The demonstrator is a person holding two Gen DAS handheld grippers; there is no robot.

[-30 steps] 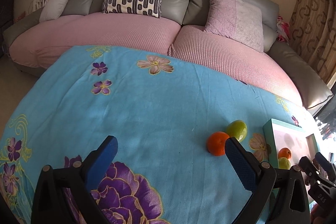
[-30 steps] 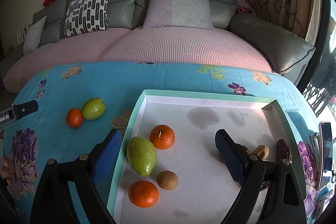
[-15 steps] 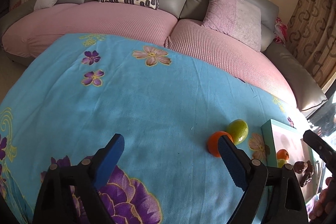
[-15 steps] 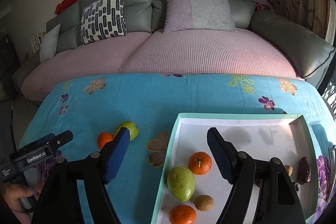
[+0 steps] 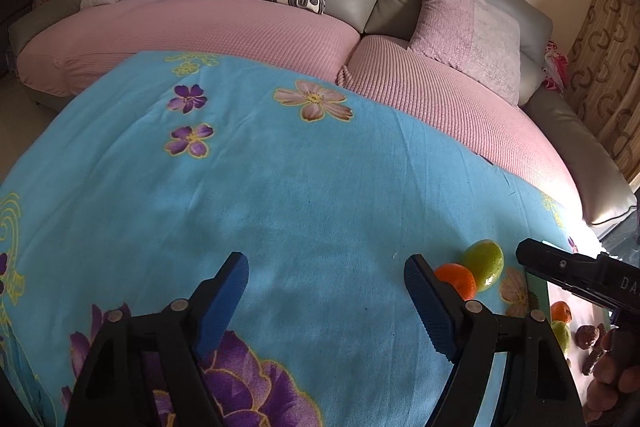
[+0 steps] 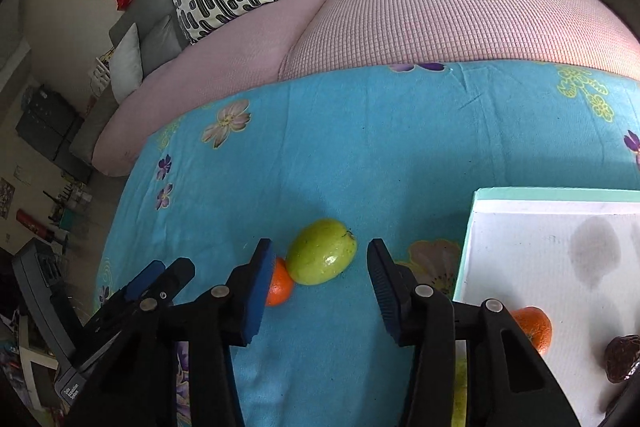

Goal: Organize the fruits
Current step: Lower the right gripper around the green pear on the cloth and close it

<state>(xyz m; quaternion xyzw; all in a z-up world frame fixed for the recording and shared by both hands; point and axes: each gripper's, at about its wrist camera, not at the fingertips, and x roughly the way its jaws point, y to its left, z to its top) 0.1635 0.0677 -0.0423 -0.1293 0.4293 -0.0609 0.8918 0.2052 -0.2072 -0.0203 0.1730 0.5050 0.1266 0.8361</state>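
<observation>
Loosely, right tongs [image 6: 318, 273] flank smooth oval green fruit [image 6: 321, 251].

Two black handheld grippers with blue ribbed pads
The left black plastic two-finger gripper [image 5: 325, 293] has triangular cut-out arms, round silver pivot screws and blue ribbed rubber pads [image 5: 425, 307]; the right black plastic two-finger gripper [image 6: 318, 281] is built alike, its body [image 5: 576, 277] showing part of a white lettered marking, and fingertips of a bare hand [image 5: 614, 373] wrap its handle
</observation>
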